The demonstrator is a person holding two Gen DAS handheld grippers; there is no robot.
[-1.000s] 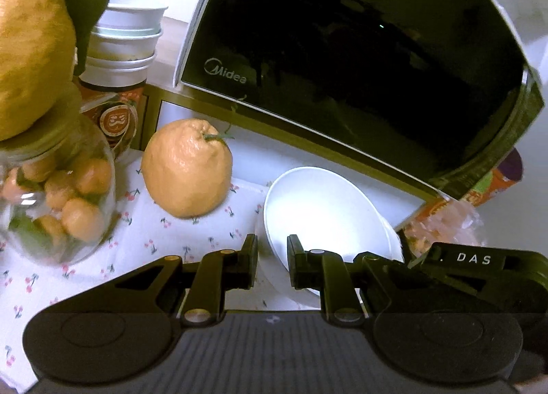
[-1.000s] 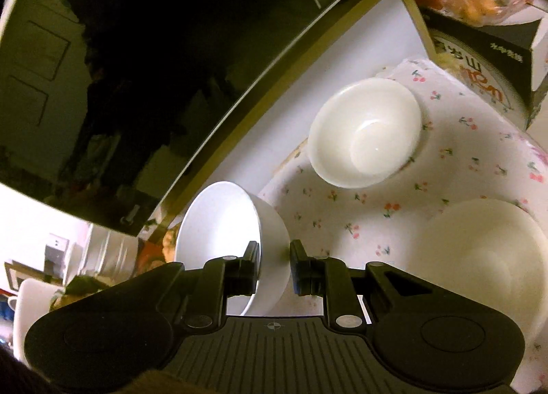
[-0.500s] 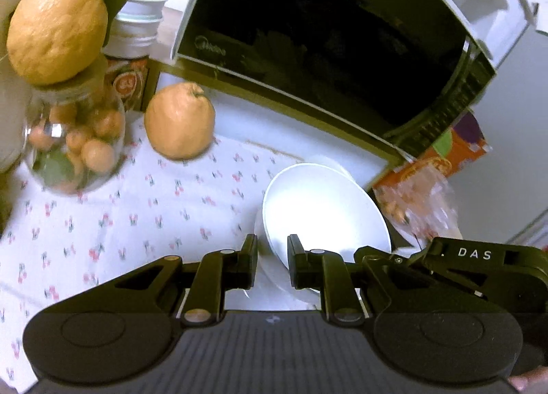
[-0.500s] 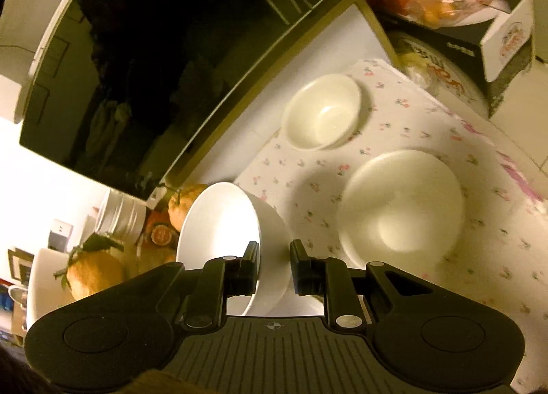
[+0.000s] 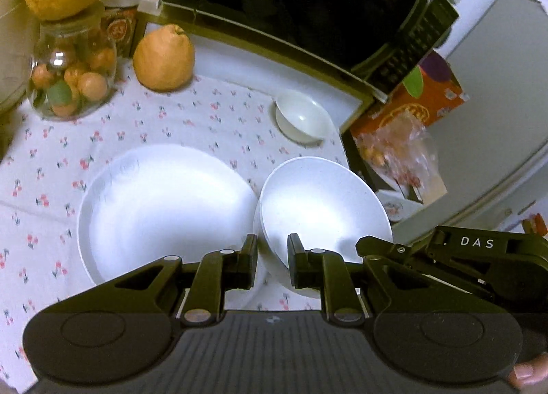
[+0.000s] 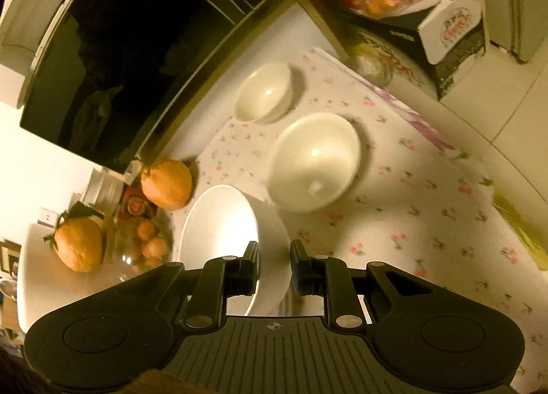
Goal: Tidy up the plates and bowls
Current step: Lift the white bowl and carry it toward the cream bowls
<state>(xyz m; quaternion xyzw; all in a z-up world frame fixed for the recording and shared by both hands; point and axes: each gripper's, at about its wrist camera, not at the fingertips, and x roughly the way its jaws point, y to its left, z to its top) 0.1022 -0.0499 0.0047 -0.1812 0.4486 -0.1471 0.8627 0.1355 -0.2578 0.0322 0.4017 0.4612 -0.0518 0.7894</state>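
Bowl (image 5: 322, 209), held by its rim in both grippers' narrowly closed fingers (image 5: 246, 263), is carried lower right beside plate (image 5: 164, 209); uneven pull risks slipping.

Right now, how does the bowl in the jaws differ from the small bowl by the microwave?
The held bowl is tilted, rim clamped by the left gripper; the small bowl sits upright, free on the cloth. The held bowl looks wider, though nearer. Both white, empty.
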